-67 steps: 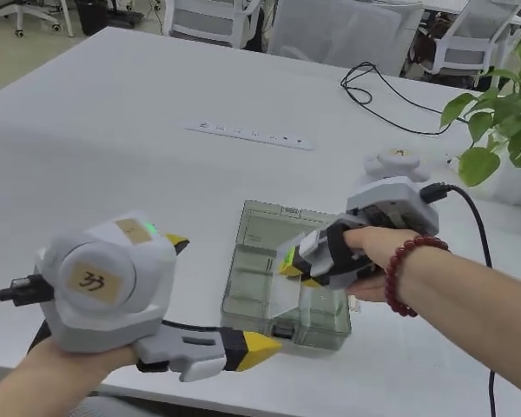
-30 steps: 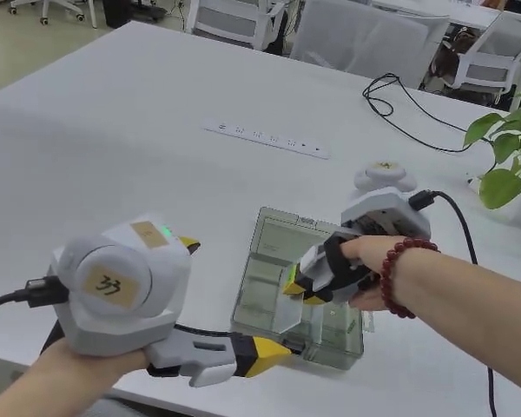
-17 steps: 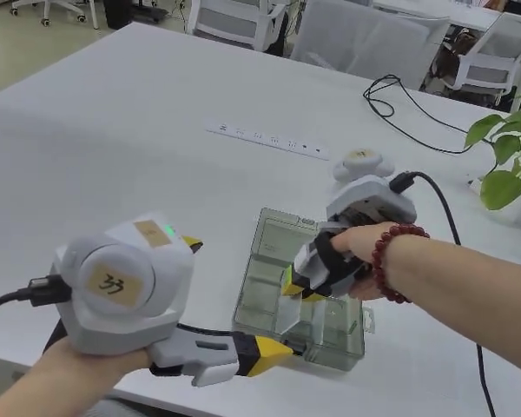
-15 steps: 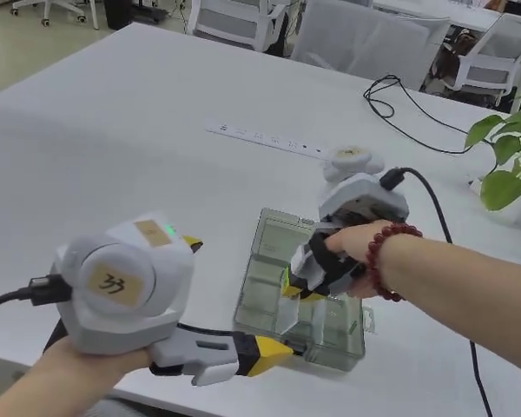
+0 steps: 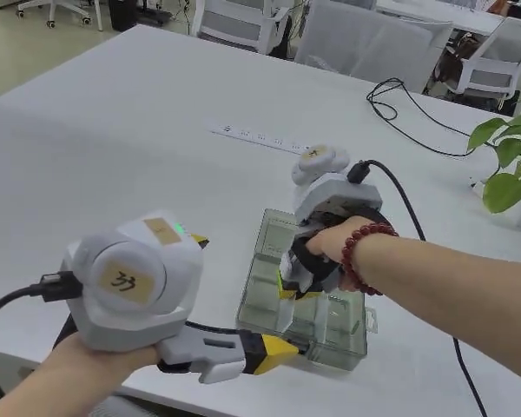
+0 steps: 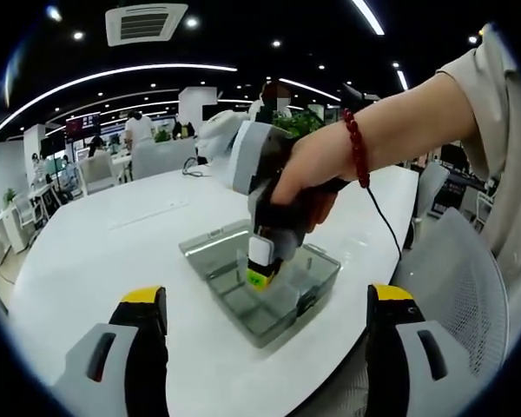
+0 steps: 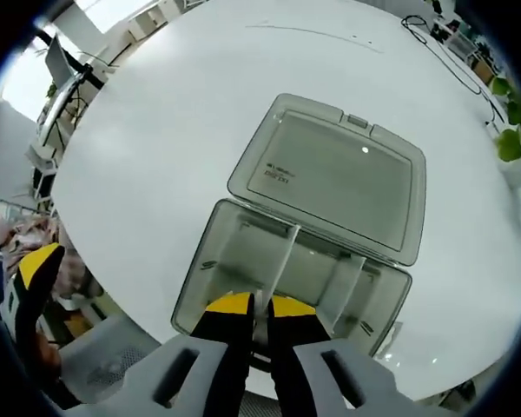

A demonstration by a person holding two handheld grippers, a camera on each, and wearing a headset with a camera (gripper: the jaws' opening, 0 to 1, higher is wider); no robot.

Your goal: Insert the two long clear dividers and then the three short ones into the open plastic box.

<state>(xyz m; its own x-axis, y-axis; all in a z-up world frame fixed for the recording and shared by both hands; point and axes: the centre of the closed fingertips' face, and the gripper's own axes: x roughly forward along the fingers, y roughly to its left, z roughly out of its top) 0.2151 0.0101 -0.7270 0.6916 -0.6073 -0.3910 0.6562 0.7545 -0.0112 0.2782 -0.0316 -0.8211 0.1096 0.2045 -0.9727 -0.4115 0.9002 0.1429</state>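
The clear divider (image 7: 279, 259) stands on edge inside the open plastic box (image 7: 197, 280). Its long axis runs across the box, from the front wall nearest the right claw toward the hinged wall. In the right gripper view it points up and slightly right, away from the claw. Its far end reaches the hinged wall, and its near end sits between the yellow tips. Whether it is seated in the wall slots I cannot tell.

The right claw (image 7: 259, 306) is almost closed, with only a thin slit between its jaws, and it pinches the divider's near end. It hangs over the front of the box, pointing down into it. The left claw (image 6: 267, 294) is spread wide and grips nothing. It is held off the counter's near edge, aimed at the box.

The divider is a thin, colourless sheet, visible mostly as bright edges against the smoky grey-green tray. A second divider (image 7: 348, 278) stands in the box to its right, roughly parallel. The lid (image 7: 339, 169) lies flat open on the white counter (image 7: 156, 156) beyond the hinge. The box is near the counter's front edge, with a white power strip (image 5: 260, 137) well behind it.
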